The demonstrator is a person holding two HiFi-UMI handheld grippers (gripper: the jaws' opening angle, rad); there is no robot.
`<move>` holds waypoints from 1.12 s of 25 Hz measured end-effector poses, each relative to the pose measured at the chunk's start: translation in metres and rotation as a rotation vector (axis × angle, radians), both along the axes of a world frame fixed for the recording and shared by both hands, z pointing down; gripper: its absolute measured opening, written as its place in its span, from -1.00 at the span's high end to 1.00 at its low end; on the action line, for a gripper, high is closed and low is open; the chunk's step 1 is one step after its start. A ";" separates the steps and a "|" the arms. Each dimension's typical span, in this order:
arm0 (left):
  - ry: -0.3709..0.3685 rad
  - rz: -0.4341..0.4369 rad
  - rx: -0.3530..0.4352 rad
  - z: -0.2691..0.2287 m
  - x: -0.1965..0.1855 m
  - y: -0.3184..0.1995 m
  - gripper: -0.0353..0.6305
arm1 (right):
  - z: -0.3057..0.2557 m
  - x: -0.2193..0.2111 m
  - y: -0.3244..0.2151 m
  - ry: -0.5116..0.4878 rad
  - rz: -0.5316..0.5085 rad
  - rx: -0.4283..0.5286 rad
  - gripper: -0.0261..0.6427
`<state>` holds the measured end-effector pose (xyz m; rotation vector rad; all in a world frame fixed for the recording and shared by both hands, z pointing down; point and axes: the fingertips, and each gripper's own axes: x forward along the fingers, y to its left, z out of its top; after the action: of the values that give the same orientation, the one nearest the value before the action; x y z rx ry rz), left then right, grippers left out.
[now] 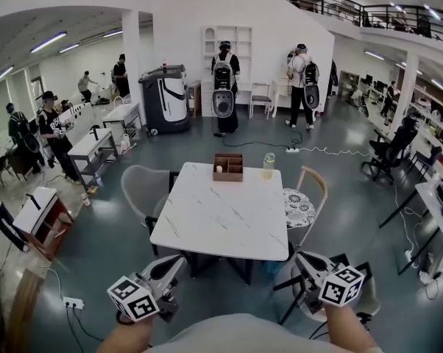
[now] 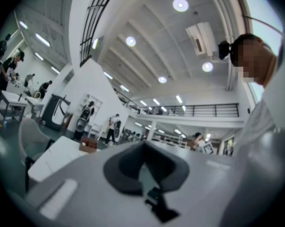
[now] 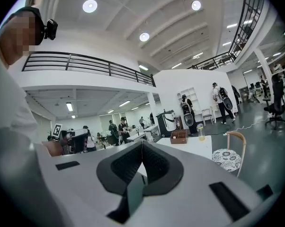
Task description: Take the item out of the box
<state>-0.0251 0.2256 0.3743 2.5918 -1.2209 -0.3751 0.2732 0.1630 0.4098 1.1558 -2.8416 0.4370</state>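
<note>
Closed left tongs (image 2: 143, 144) and right tongs (image 3: 142, 144), black-and-white marker cubes (image 1: 135, 298)

Grey floor (image 1: 354, 190), white marble table (image 1: 221, 215), chairs, balcony railing (image 3: 85, 63) overhead.

The head view looks down across the tabletop (image 1: 221, 219) from its near side. Both gripper views tilt upward, sharing the far box (image 1: 228, 177).

Tabletop (image 1: 221, 219) was white with grey veins, box (image 1: 229, 176) was brown, chair cushion (image 1: 299, 207) was black-and-white patterned, floor (image 1: 339, 190) was grey-green.
</note>
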 end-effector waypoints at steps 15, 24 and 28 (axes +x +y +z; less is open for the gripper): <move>-0.028 -0.028 -0.040 0.009 0.081 0.017 0.89 | 0.005 0.041 -0.004 -0.009 -0.099 0.007 0.89; -0.013 0.009 -0.050 0.017 0.070 -0.009 0.89 | 0.009 0.024 -0.021 0.008 -0.090 -0.008 0.89; 0.006 0.051 -0.041 0.019 0.049 -0.039 0.89 | 0.008 0.004 -0.043 0.027 -0.055 -0.004 0.89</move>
<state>0.0235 0.1861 0.3936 2.5798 -1.1463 -0.3437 0.2769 0.1203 0.4176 1.0722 -2.8401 0.4214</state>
